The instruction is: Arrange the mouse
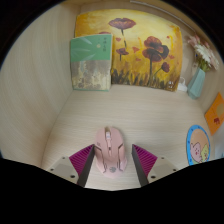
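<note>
Claw fingers sit low in the frame, the gripper [113, 165] spread apart with its magenta ridged pads [80, 162] facing inward on either side of a small pale pink plastic computer mouse [110, 149]. This mouse lies at lower centre on the pale wood-grain tabletop [60, 125], its rounded back toward the camera and its nose pointing up the frame. It stands between the fingers, resting on the table under its own weight. A narrow gap seems to remain at each flank, though the left pad looks very near the shell and I cannot rule out a light touch there. The fingers bracket the widest part of the body, which reads as a setup for a sideways pinch, since the low curved shell gives the best purchase there.

In the upper centre of the frame a large painted canvas of purple poppies on a yellow ground [130, 50] leans against the wall. A smaller pale green picture card [90, 62] stands propped before it at upper left. A light blue vase with white flowers [197, 75] stands at right, and a round card with a cartoon figure [198, 148] lies on the table at lower right, with an orange card [216, 115] above it. These seem set along the back and side edges as decoration, leaving the middle of the table for working the mouse
</note>
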Available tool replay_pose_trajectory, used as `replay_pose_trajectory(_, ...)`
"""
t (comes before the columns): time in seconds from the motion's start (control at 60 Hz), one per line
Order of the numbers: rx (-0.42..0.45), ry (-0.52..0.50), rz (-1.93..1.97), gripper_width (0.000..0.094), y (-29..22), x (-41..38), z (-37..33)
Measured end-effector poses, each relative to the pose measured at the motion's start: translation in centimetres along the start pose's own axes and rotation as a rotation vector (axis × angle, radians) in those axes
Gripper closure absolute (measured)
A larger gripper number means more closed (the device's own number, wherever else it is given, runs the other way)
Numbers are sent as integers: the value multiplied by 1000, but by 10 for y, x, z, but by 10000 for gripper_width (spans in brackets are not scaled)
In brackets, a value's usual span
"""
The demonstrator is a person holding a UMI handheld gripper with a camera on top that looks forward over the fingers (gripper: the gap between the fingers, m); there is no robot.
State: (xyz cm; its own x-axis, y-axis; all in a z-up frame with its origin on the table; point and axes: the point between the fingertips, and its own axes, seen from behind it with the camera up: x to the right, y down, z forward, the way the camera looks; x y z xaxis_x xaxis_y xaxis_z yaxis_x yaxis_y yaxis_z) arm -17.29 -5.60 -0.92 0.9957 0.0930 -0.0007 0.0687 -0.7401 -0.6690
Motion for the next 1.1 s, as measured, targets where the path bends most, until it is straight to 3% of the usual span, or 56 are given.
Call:
replay_pose_trajectory(0.1, -24, 11, 7, 216, 0, 4, 9)
replay_pose_trajectory(0.2, -10, 17, 36, 336, -4, 2, 14)
replay_pose_trajectory(0.4, -6, 44, 60, 436, -5, 4, 15)
replay_pose_trajectory(0.533, -16, 9, 51, 543, -3, -2, 14)
replay_pose_trajectory(0.65, -46, -44, 13, 556, -11, 14, 7)
replay_pose_trajectory(0.733, 28, -63, -13, 553, -48, 28, -21)
replay_pose_trajectory(0.9, 272, -56, -79, 553, -152, 115, -110)
replay_pose_trajectory(1.017, 335, 27, -110, 557, -182, 201, -151)
replay_pose_trajectory(1.1, 323, 78, -113, 558, -180, 257, -159)
